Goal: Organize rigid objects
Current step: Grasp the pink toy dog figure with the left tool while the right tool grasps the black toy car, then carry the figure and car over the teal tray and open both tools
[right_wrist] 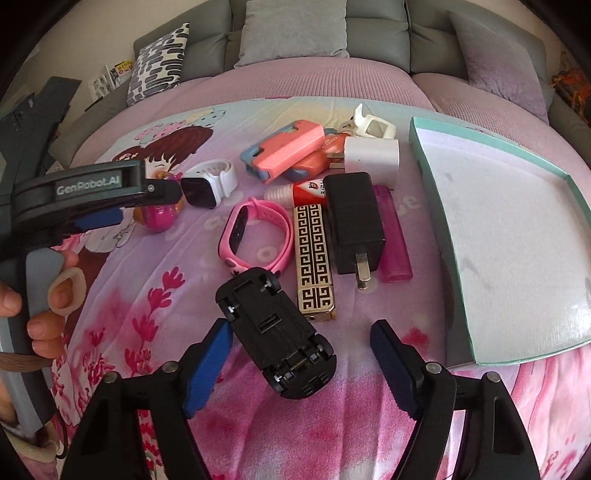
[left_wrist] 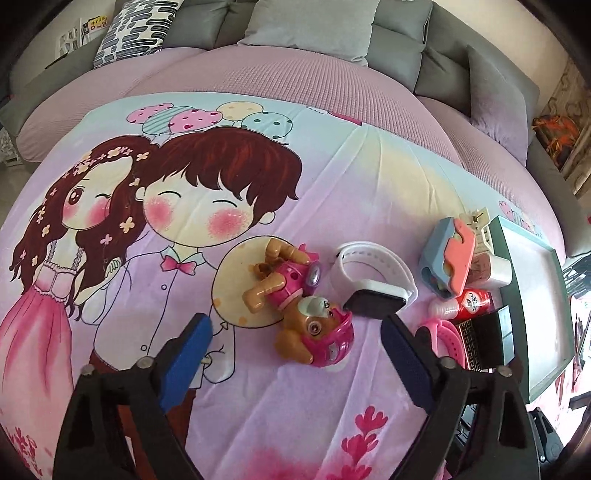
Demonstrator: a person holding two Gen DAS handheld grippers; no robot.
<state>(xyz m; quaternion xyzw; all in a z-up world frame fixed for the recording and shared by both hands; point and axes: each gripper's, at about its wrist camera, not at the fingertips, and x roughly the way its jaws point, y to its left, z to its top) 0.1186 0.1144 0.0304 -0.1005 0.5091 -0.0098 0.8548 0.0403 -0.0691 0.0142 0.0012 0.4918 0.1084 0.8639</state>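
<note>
Now, left gripper (left_wrist: pixel 295 325): jaws apart, hovering above the bedspread (left_wrist: pixel 258 406); nothing pressed between the blue pads.
Toy pup (left_wrist: pixel 299 306): lies on its side on the bedspread just ahead of the left jaws, its pink helmet nearest the gap, clear of both pads.
White smartwatch (left_wrist: pixel 373 280): just right of the pup, its dark screen beside the pup's head.
Right gripper (right_wrist: pixel 299 347): jaws apart; the toy car sits in the gap, tilted across it — whether the left pad touches the car I cannot tell; the right pad stands clear of it.
Toy car (right_wrist: pixel 275 336): black, upside down, wheels up, its rear end between the right jaws, its front pointing away towards the pink band.
Box lid (right_wrist: pixel 432 155): teal rim, white floor, right of the pile; nothing lies in it.
Pile beside the lid: pink fitness band (right_wrist: pixel 258 232), gold-and-black patterned lighter (right_wrist: pixel 314 258), black charger plug (right_wrist: pixel 354 225), pink lighter (right_wrist: pixel 395 247), white charger (right_wrist: pixel 373 155), red-and-white tube (right_wrist: pixel 299 192), pink-and-blue case (right_wrist: pixel 284 147) — packed closely, several touching.
In the way: the patterned lighter and pink band lie just beyond the car's front.
Person's hand (right_wrist: pixel 44 302): grips the left gripper's handle, seen from the right wrist camera.
Behind: grey sofa cushions (right_wrist: pixel 291 29).
</note>
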